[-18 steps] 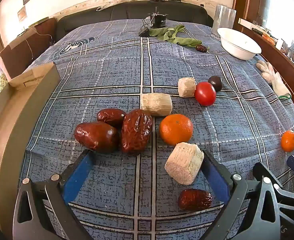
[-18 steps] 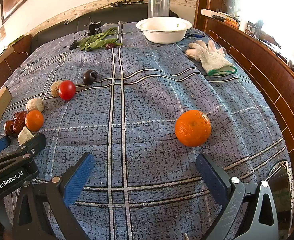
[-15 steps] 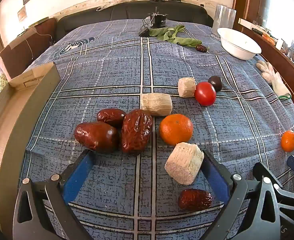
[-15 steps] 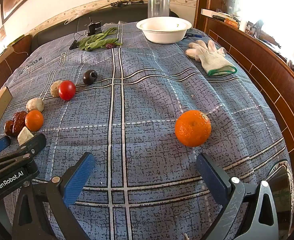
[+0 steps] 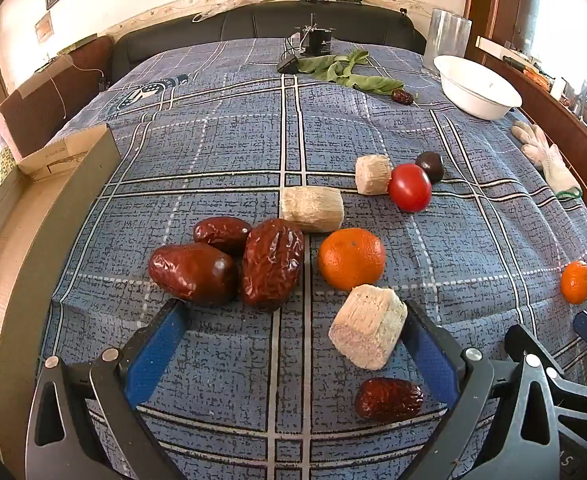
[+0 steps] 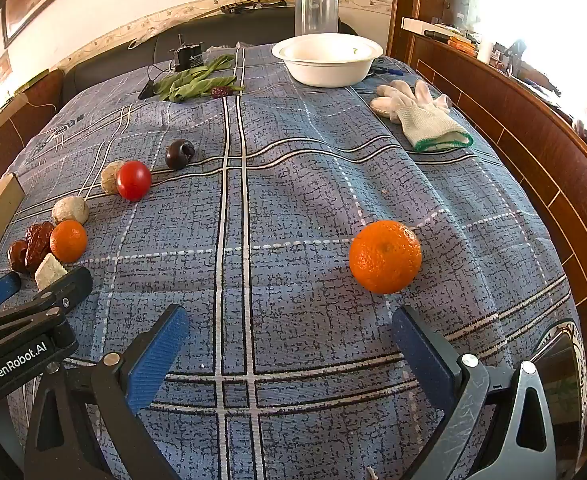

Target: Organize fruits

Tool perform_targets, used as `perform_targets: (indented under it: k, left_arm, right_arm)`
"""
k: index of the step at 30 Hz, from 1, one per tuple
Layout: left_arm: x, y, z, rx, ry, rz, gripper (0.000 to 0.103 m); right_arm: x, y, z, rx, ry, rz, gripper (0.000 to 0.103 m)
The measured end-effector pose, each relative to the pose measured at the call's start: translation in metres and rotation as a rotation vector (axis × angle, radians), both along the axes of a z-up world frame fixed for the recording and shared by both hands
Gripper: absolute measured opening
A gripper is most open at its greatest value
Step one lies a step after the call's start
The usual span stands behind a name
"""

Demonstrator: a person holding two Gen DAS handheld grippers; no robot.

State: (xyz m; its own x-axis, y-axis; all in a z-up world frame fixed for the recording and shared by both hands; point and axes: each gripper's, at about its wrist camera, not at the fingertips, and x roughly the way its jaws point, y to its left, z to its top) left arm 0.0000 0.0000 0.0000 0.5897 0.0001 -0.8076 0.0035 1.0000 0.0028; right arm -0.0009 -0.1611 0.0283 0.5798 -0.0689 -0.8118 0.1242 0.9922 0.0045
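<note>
My left gripper [image 5: 289, 344] is open and empty, low over the blue plaid cloth. Just ahead lie three red dates [image 5: 269, 262], an orange [image 5: 351, 258] and a pale sugarcane chunk [image 5: 367, 332] touching the right finger. A single date [image 5: 388, 399] lies between the fingers. Farther off are two more sugarcane chunks [image 5: 311, 208], a red tomato [image 5: 409, 187] and a dark plum [image 5: 431, 166]. My right gripper [image 6: 289, 348] is open and empty, with a second orange [image 6: 385, 256] just ahead of its right finger. A white bowl [image 6: 327, 58] stands at the far end.
A cardboard box [image 5: 21, 240] borders the cloth on the left. White gloves [image 6: 421, 114], green leaves [image 6: 197, 80] with a lone date, a small black device [image 6: 185, 56] and a clear glass [image 6: 316, 12] lie at the far end. A wooden ledge [image 6: 533, 128] runs along the right.
</note>
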Motion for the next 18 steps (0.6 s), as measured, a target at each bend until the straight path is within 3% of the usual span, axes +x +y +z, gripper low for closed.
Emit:
perform_targets:
  k: [10, 18]
  left_arm:
    - [0.0001, -0.0001, 0.0000, 0.001, 0.002, -0.003, 0.103]
    - [0.0046, 0.0026, -0.0020, 0.005, 0.048, -0.091, 0.103]
  right_arm:
    - [-0.0003, -0.0002, -0.0002, 0.001, 0.001, -0.007, 0.103]
    - [-0.0093, -0.0029, 0.0013, 0.017, 0.039, -0.015, 0.103]
